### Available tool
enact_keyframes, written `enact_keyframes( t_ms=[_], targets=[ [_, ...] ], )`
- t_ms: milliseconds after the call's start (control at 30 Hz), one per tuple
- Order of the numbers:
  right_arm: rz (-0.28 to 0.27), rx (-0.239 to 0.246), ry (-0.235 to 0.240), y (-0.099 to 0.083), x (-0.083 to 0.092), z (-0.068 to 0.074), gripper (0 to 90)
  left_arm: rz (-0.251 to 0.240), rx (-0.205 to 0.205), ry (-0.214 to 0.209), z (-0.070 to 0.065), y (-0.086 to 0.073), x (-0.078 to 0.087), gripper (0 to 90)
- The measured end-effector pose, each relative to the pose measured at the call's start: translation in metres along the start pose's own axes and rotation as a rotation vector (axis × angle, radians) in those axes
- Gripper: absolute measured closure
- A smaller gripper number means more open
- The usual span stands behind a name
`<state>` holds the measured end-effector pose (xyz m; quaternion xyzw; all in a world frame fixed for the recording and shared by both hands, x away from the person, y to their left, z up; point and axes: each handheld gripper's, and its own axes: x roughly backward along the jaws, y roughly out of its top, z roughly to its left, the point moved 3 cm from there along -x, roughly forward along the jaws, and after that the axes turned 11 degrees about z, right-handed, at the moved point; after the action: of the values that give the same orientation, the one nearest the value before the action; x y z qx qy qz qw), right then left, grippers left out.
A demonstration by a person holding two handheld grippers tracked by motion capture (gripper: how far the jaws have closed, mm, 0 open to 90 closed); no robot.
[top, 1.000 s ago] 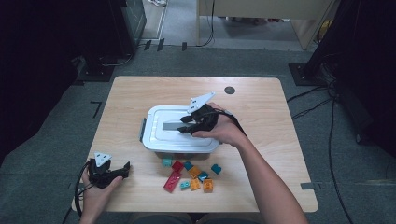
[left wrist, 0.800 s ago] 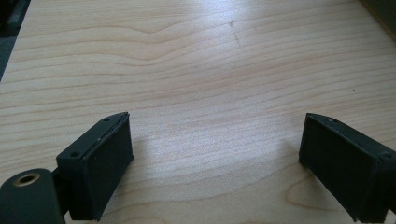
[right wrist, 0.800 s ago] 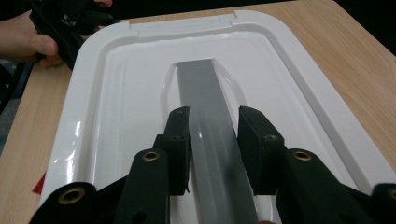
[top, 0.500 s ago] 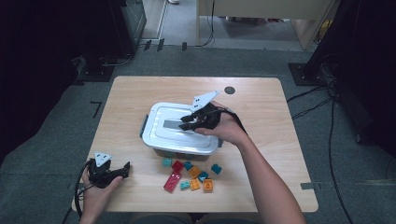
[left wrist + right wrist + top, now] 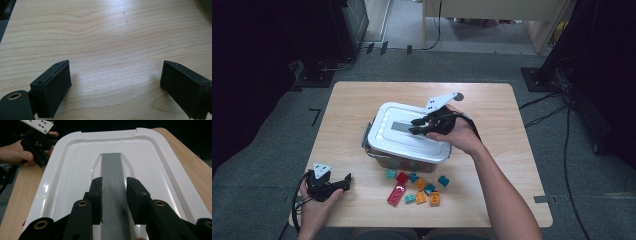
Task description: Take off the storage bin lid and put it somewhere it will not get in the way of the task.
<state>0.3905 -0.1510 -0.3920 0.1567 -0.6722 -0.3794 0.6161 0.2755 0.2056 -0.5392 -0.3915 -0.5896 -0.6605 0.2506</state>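
Bricks (image 5: 416, 187) lie in a loose cluster on the near part of the table (image 5: 522, 150), red, orange and teal ones mixed; I can't make out their exact shapes from the high view. To their left, at the near left corner, my left gripper (image 5: 343, 182) rests low over bare wood, held in the left hand (image 5: 314, 207). Its own view shows its jaws spread wide apart with nothing but wood grain between them, and both jaws are cut off at the bottom edge.

Farther in, at mid-table, sits the box (image 5: 404, 160) with its white lid (image 5: 387, 137) on. The lid covers whatever is inside. My right gripper (image 5: 113, 191) hovers over the lid, its jaws a little apart on either side of the grey handle strip (image 5: 111, 167) that runs down the lid's middle. I can't tell whether the pads touch the strip. The right hand (image 5: 459, 135) hides part of the lid's right side from above.
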Motion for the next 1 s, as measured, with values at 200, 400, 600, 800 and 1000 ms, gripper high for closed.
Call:
enact_keyframes(
  t_ms=[200,400,600,800,1000],
  targets=[
    [0.034,-0.079,-0.058,-0.007,0.010,-0.006,68.0,0.001,-0.001,0.001,0.000,0.000,0.000,9.7],
    [0.071,-0.140,-0.100,-0.014,0.001,-0.007,67.6,0.001,-0.001,0.001,0.000,0.000,0.000,9.7],
    [0.062,-0.141,-0.126,-0.014,-0.004,-0.006,58.7,0.000,-0.001,0.001,0.000,0.000,0.000,9.7],
    [0.053,-0.149,-0.117,-0.013,-0.005,-0.007,67.2,0.000,-0.001,0.001,0.000,0.000,0.000,9.7],
    [0.035,-0.155,-0.124,-0.015,-0.004,-0.004,68.0,0.000,-0.001,0.001,0.000,0.000,0.000,9.7]
  ],
)
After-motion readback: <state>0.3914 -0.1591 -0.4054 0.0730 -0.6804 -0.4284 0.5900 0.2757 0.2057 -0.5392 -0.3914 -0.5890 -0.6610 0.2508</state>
